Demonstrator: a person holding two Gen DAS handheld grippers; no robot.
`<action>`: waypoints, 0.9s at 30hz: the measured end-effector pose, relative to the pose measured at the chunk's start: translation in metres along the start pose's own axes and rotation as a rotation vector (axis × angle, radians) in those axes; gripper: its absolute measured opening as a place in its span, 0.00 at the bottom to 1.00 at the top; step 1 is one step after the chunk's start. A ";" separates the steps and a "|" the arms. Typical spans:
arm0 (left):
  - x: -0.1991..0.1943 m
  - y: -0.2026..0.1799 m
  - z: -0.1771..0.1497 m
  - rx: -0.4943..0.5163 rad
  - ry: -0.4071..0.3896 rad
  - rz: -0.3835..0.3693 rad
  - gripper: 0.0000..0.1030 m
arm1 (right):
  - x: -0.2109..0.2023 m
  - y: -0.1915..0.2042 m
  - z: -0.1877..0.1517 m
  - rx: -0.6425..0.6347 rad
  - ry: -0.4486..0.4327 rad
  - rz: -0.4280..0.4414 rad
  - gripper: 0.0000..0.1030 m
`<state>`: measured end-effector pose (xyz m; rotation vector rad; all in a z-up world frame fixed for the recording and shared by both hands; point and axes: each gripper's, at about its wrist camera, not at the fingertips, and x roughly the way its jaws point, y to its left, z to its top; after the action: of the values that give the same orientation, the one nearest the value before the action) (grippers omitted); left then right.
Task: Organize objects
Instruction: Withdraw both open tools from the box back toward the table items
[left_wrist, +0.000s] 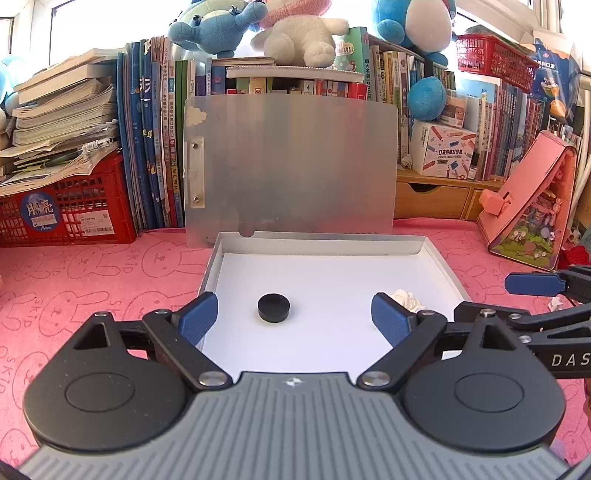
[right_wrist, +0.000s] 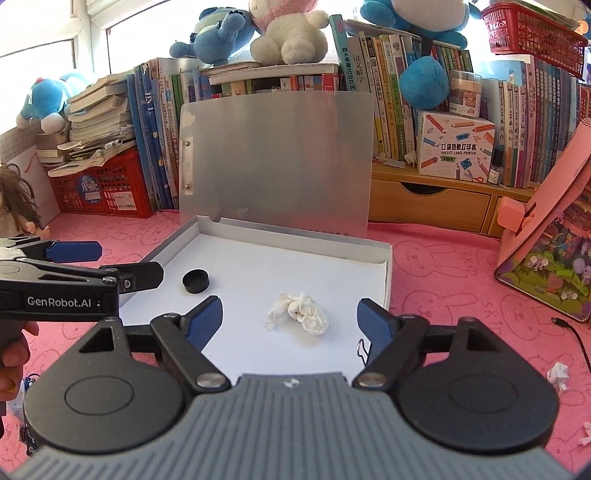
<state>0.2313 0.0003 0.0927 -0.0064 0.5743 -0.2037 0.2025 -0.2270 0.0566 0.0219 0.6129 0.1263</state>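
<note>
**Both tools empty above the open box; loose scraps wait on the counter**

The left tool and the right tool both hang with jaws spread wide and nothing between them. Below them lies the shallow white box, its lid propped upright at the far edge against the books. Inside, the black cap sits toward the box's left side and the crumpled tissue nearer its right side, well apart.

Risks, as I judge them: a careless reach toward the far edge could knock the lid down onto the tray. The tissue is light and could cling to a pad or blow out again. A small paper scrap lies outside on the pink counter near the box's right edge; being flat and tiny, it may slip the pinch.

The cap is round, open side seemingly down, so it has no long axis. The tissue's longer run lies roughly left to right across the box.
</note>
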 end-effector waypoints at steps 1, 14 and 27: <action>-0.007 0.001 -0.004 -0.008 -0.006 -0.010 0.91 | -0.006 -0.001 -0.003 -0.002 -0.007 0.009 0.86; -0.082 0.000 -0.073 -0.001 -0.062 -0.072 0.93 | -0.065 -0.013 -0.054 0.007 -0.078 0.056 0.89; -0.126 -0.021 -0.154 0.038 -0.051 -0.092 0.94 | -0.089 -0.021 -0.118 0.011 -0.069 0.042 0.91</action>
<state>0.0404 0.0121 0.0324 -0.0010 0.5194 -0.3028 0.0649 -0.2613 0.0095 0.0495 0.5445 0.1627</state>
